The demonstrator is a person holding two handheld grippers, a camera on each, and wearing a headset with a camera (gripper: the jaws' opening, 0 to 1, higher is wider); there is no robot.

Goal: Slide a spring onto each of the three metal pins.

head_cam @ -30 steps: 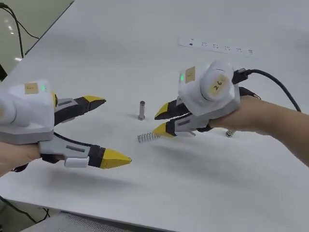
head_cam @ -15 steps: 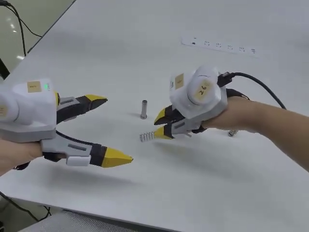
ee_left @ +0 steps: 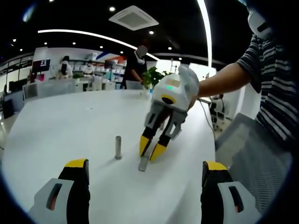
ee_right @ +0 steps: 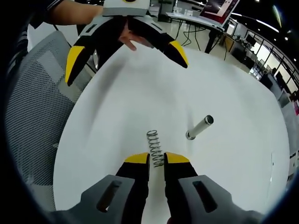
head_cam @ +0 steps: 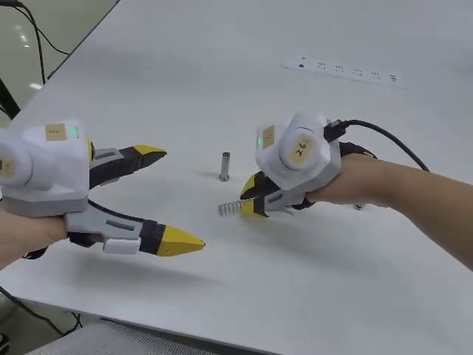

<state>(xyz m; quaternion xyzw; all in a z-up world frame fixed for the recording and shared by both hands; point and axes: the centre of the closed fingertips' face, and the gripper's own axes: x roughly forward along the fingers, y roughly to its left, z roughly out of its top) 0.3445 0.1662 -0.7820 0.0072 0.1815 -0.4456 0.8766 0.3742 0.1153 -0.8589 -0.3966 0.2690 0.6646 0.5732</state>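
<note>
Grippers counted: two, left gripper (head_cam: 175,197) and right gripper (head_cam: 251,197), two jaws noted on each. Springs counted: one spring (head_cam: 230,208). Pins counted: one metal pin (head_cam: 225,166). One power strip (head_cam: 346,72) counted. One tabletop (head_cam: 222,59) counted.

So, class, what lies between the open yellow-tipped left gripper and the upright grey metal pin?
Only bare white table separates left gripper from pin, as the head view shows.

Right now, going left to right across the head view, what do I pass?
Left gripper → pin → right gripper → forearm. The spring, at the right gripper's tips, overlaps the pin's span, so it is left out.
</note>
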